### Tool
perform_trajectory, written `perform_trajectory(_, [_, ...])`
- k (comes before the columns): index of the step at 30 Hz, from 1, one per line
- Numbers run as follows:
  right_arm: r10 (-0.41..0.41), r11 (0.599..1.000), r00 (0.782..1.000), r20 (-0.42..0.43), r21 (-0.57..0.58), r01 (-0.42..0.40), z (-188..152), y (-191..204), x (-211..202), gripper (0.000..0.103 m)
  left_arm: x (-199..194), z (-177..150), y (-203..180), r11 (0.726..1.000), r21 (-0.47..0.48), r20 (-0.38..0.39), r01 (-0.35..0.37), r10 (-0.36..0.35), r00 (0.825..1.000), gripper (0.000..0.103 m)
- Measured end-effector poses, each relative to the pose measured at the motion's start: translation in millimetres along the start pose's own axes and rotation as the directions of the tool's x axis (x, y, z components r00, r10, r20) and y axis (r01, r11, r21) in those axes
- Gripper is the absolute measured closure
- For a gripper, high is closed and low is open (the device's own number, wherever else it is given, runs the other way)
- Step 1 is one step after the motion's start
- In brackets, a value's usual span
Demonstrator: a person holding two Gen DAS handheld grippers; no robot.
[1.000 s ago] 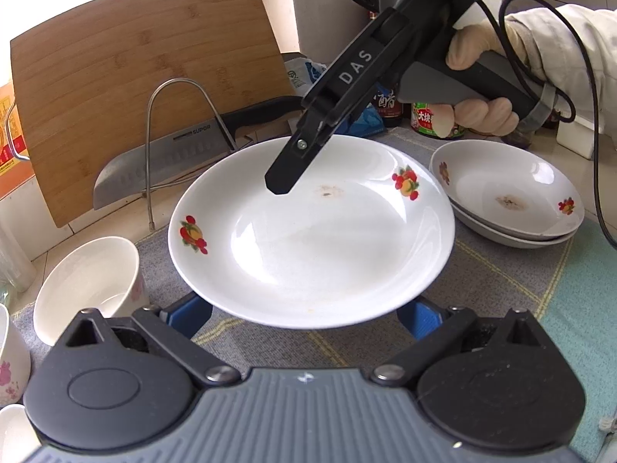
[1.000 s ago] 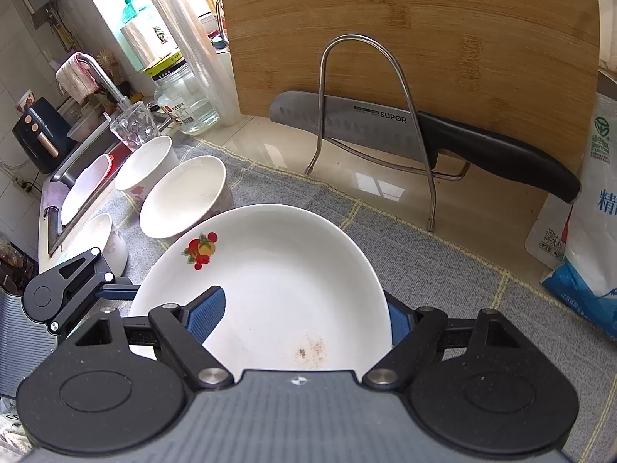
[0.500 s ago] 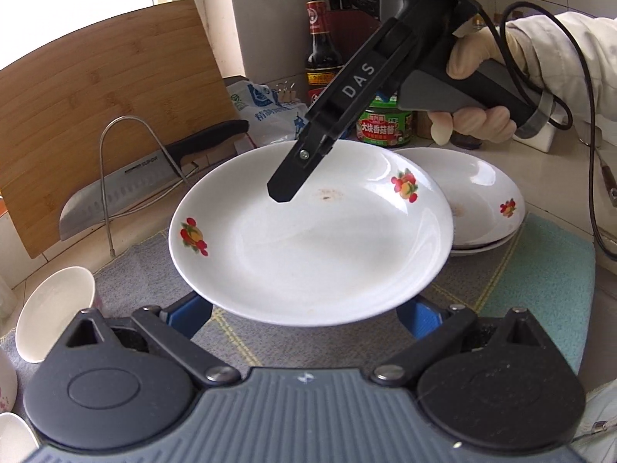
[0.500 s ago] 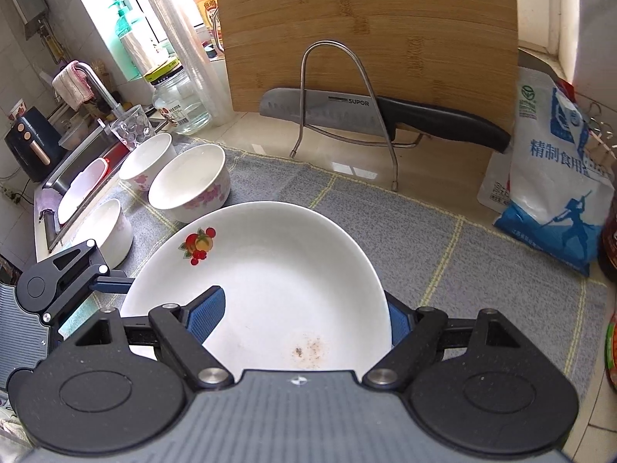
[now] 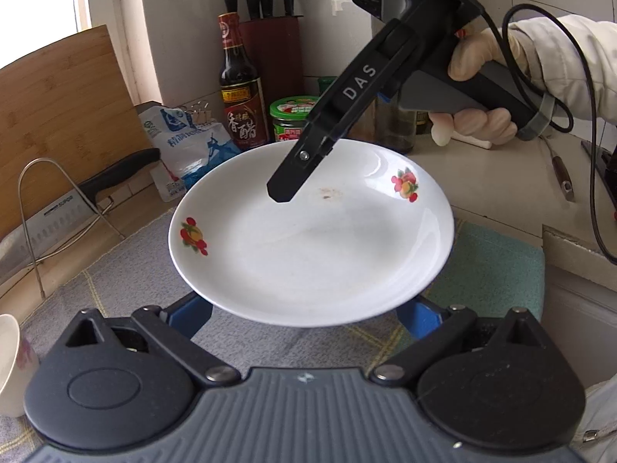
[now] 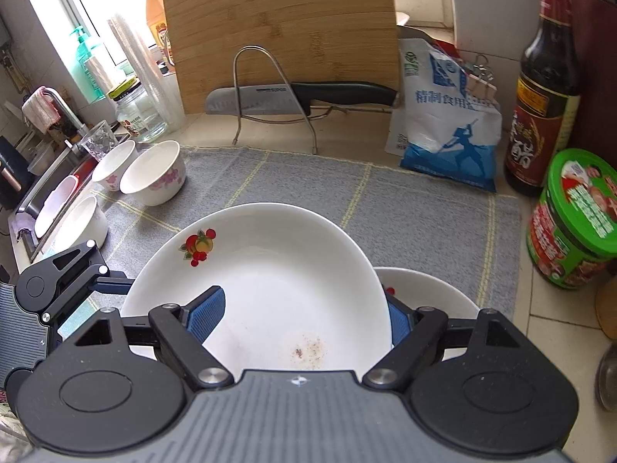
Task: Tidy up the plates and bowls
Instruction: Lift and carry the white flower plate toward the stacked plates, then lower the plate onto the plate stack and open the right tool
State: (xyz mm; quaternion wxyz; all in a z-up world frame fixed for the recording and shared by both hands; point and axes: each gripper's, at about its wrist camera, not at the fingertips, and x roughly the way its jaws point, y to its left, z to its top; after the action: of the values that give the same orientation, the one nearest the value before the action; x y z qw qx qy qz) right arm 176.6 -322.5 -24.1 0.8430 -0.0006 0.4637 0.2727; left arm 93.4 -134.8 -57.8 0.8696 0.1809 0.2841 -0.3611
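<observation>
Right claw (image 6: 297,318): pinching plate (image 6: 270,270) rim.
Left claw (image 5: 308,314): beneath plate's near edge; grip unclear.
Bowls (image 6: 154,173): far left.

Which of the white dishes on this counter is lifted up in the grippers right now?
The white plate with fruit decals, clamped by both grippers; the pink-flowered white bowls sit on the grey mat at the left.

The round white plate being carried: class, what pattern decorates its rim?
Red and yellow fruit sprigs on the round white plate, clearest in the left wrist view.
</observation>
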Motion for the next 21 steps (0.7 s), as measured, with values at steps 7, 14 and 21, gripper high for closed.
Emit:
perform_trajectory(7, [-0.035, 0.999, 0.999, -0.010, 0.041, 0.035, -17, -19, -7, 0.015, 14, 7, -5, 0.999, 0.019, -0.011, 0.046, -0.046, 0.999, 0.002])
perform_trajectory(14, [-0.044, 0.996, 0.999, -0.021, 0.071, 0.046, -27, -35, -6, 0.015, 26, 11, -7, 0.997, 0.028, -0.022, 0.069, -0.069, 0.997, 0.002])
perform_trajectory(21, [-0.047, 0.994, 0.998, -0.027, 0.096, 0.050, -32, -46, -3, 0.015, 31, 13, -9, 0.997, 0.028, -0.028, 0.071, -0.071, 0.997, 0.002])
